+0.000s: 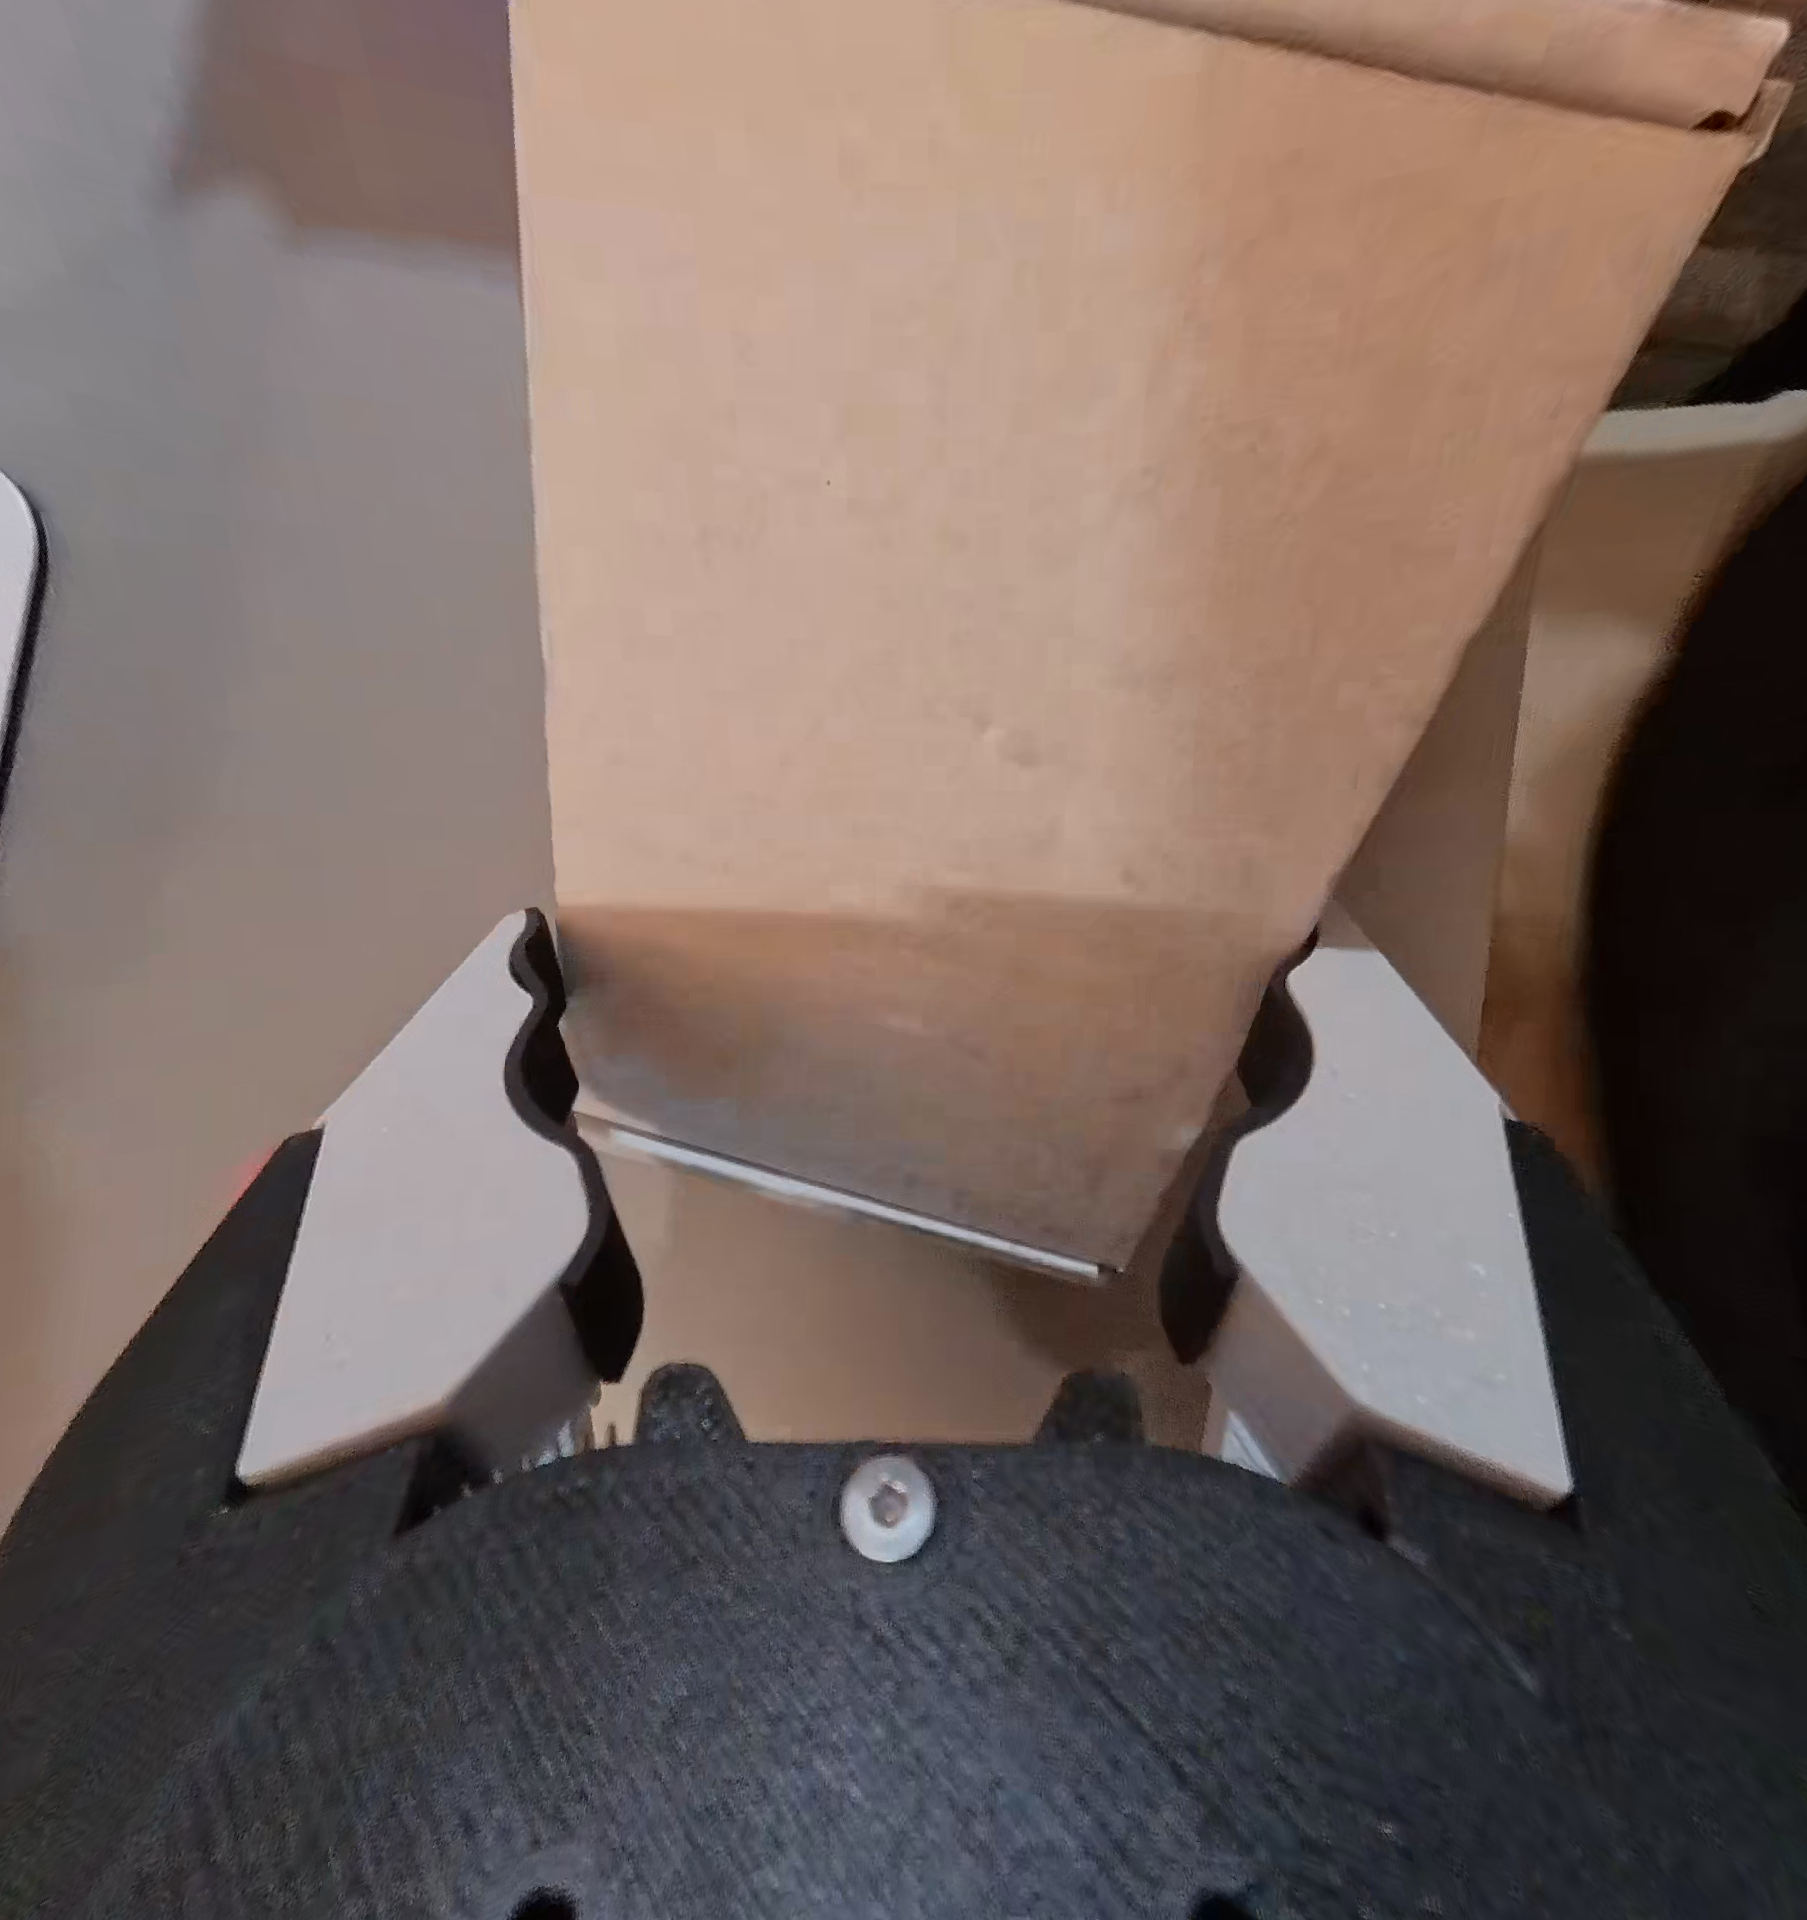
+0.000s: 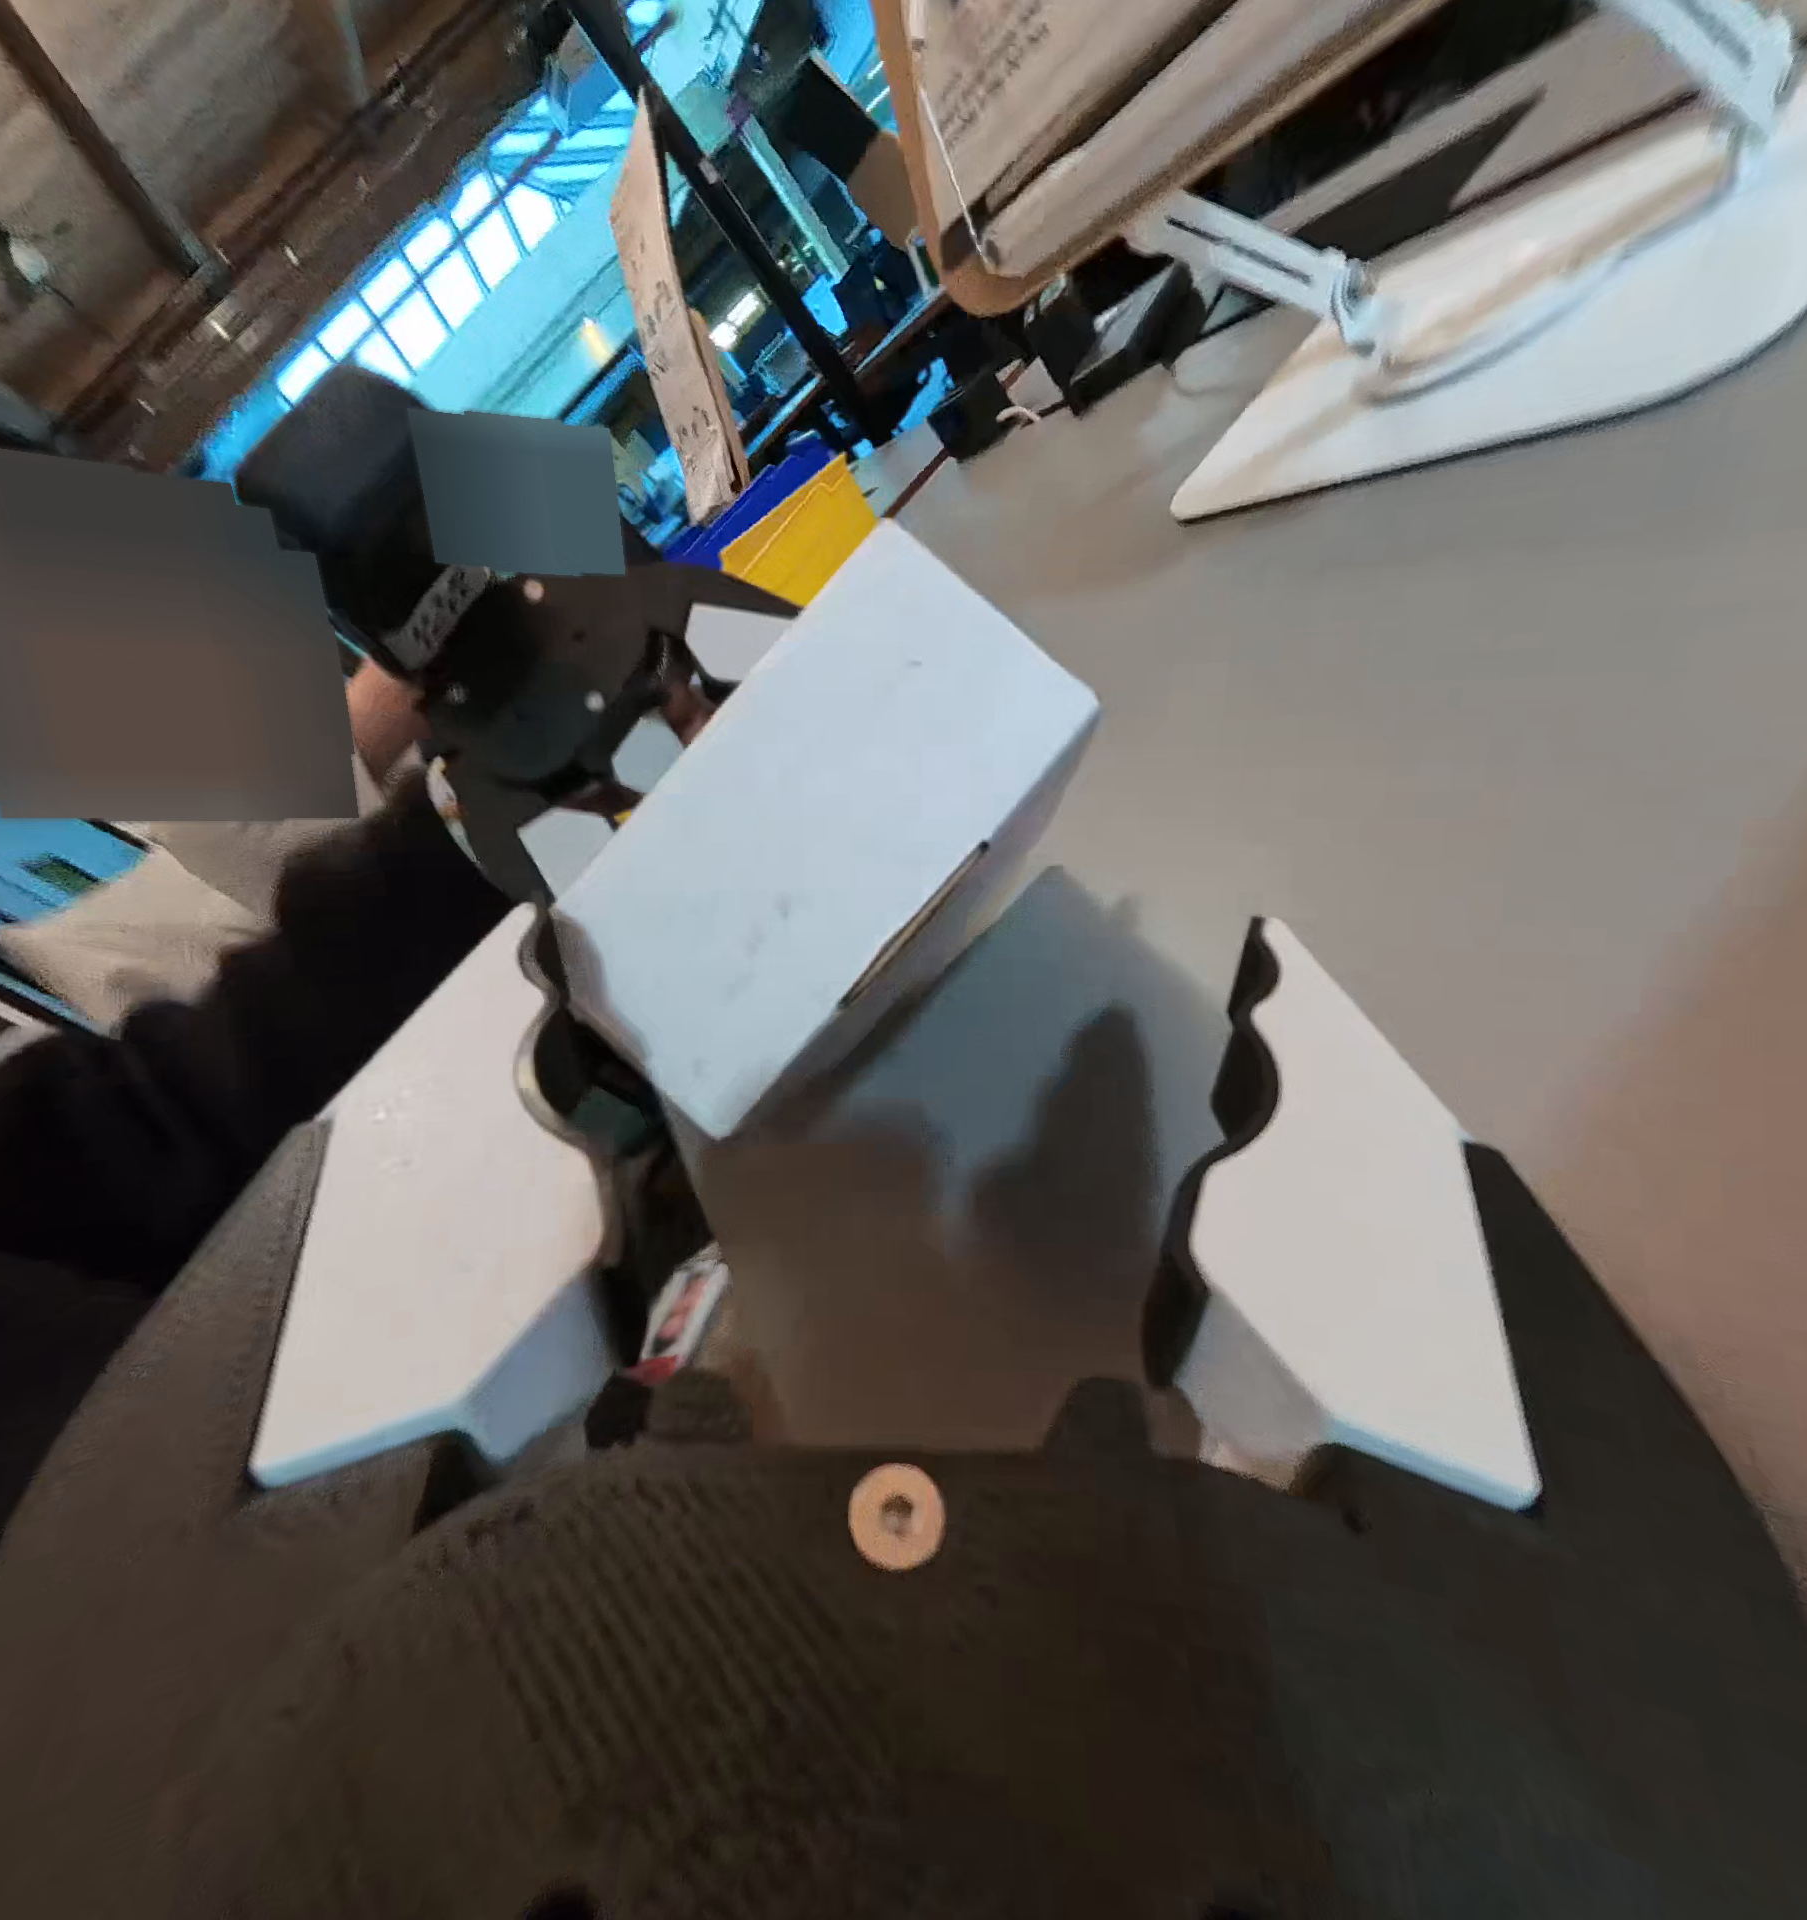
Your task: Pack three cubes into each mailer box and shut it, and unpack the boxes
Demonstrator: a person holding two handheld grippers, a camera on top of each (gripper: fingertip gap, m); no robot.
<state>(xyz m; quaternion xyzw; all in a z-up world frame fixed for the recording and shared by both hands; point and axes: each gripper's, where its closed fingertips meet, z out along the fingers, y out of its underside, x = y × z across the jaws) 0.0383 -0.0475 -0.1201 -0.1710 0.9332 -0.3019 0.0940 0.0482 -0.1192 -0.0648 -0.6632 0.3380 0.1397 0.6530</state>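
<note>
Two grippers on one mailer box (image 2: 826, 821): left gripper (image 1: 930, 997) clamps its end, right gripper (image 2: 894, 997) gapes beside it above the counter (image 2: 1450, 779). Keep left firm, hold box level.

Our left tool (image 1: 930, 1049) and right tool (image 2: 894, 1049) match: black textured bodies, one silver screw (image 2: 896, 1515) each, white fingers (image 2: 442, 1226) with wavy black pads. We wear black sleeves (image 2: 182, 1060).
</note>
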